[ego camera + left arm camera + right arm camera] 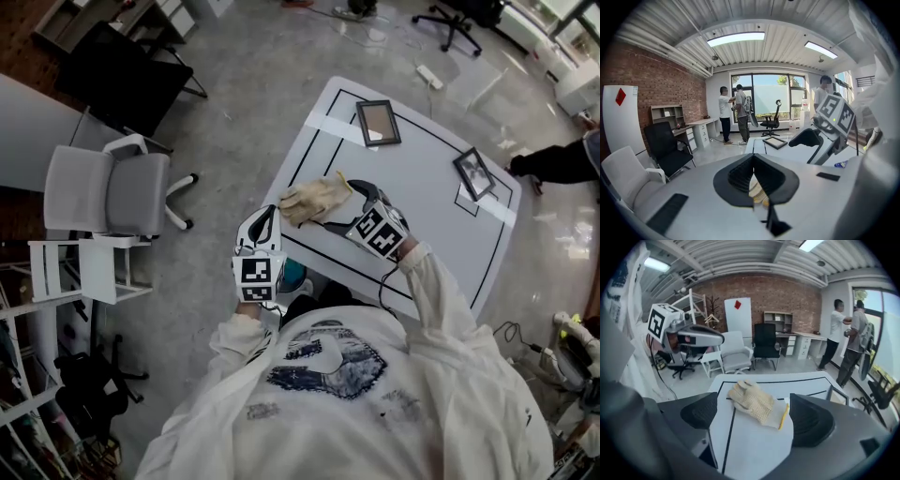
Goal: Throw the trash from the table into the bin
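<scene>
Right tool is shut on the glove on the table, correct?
No, the right tool is open, not shut on it: the right gripper view shows its jaws wide apart, the glove lying ungripped on the table.

**Clearance about the worktop (427,220).** The near half is bare save for a glove (317,199) by the left corner. The right tool (342,208), jaws wide apart, faces the glove with nothing in between. The left tool (268,217), jaws together, hangs just beside the glove at the worktop's edge and blocks that side. A picture frame (378,122) and a second frame (474,173) lie along the far edge, well apart from the glove. Open floor (234,112) separates the worktop from a grey chair (108,192).
</scene>
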### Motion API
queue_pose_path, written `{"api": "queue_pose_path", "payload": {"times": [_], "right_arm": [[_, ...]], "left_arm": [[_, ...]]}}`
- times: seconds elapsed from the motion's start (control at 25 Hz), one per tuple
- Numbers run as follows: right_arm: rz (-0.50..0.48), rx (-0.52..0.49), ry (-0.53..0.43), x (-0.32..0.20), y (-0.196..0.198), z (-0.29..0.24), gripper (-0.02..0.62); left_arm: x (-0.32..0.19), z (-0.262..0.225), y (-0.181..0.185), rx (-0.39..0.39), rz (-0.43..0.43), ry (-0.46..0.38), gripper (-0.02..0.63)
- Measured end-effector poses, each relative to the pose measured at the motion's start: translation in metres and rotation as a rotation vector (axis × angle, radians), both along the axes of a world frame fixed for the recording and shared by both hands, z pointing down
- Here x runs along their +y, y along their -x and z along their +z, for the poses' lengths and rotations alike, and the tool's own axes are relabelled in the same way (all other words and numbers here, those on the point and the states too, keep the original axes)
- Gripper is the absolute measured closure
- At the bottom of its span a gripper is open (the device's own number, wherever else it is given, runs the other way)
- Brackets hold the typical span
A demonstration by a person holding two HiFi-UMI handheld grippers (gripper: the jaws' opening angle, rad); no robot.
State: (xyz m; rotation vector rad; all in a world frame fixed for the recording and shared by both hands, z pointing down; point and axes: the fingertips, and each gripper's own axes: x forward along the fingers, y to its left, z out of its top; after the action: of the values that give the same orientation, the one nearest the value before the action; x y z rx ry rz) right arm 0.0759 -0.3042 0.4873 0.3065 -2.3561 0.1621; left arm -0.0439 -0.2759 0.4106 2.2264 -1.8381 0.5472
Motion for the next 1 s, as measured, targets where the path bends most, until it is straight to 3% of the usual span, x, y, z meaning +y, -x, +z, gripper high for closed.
{"api": "queue_pose_path", "payload": {"times": [0.16,0.44,1.0], "right_arm": [[-0.161,0.093,-0.036,0.000,0.010,0.021,0.143],[-0.344,0.186,-0.058,-0.008,0.019,0.057,0.143],[-0.518,0.267,-0.040,-0.026,0.029,0.101,0.144]], "left_arm": [[0.006,-0.001,0.007,-0.001,-0.044,0.007,0.598],[0.020,0.010,0.012,-0.009,-0.127,0.037,0.598],[0.065,0.014,0.036,-0.053,-0.279,0.104,0.598]]}}
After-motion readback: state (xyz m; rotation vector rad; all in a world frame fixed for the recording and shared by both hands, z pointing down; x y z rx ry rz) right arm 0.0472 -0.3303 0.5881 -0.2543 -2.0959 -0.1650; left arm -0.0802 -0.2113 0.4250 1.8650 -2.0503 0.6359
